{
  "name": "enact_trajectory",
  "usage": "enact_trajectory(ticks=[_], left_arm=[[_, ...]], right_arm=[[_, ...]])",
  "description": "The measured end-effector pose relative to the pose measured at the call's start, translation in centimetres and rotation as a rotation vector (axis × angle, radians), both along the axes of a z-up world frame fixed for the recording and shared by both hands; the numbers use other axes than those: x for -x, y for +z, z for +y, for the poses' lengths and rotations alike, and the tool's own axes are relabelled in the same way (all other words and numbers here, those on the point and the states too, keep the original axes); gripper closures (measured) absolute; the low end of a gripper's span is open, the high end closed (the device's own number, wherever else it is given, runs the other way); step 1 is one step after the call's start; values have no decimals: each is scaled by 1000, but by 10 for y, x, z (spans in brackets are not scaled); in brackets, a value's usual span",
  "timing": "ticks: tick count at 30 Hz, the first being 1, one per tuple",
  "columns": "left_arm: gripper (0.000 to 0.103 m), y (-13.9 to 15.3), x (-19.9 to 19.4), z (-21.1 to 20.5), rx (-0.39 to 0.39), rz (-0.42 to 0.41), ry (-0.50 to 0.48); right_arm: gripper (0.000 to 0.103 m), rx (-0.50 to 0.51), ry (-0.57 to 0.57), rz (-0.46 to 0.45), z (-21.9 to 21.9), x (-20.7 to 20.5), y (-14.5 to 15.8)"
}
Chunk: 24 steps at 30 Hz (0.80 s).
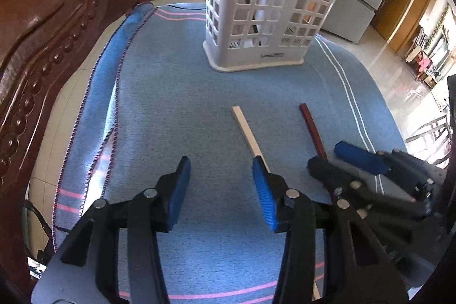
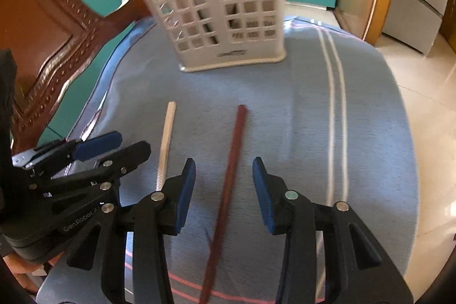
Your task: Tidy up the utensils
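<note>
right gripper (image 2: 224, 184) open, straddling dark red chopstick (image 2: 228, 187) at frame centre | left gripper (image 1: 221, 187) open, empty, pale chopstick (image 1: 248, 133) beside | advice: close squarely mid-shaft, lift level toward holder (image 2: 225, 4) upper centre

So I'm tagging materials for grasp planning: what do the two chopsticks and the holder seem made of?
Pale chopstick: probably bare wood or bamboo, matte, square-cut. Dark red chopstick: perhaps lacquered wood or plastic; blur hides its finish. Utensil holder: apparently moulded plastic, pale grey, smooth, with a grid of cut-outs and an embossed logo at its base.
</note>
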<state>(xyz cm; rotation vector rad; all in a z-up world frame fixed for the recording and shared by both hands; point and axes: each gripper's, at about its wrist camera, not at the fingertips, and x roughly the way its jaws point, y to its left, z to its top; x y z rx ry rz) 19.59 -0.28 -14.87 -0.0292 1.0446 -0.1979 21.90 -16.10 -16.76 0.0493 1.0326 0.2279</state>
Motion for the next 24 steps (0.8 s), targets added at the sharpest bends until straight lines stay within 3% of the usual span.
enact_trajectory(ticks=[6,11,17,24], left_arm=[[56,0,0,0,0,7,7],[56,-2,-3,-3,-5,13,1],[53,-5,-4,-7,-9,14,-2],[51,-7,-5,-13,-11,4,-8]], right_arm=[[64,73,0,-18,5,-1,-7],[92,55,-49,-14,-12,-2,-7],[95,27,-120,1,-44,7,-7],[94,-14,-121,4,-52,8,-6]])
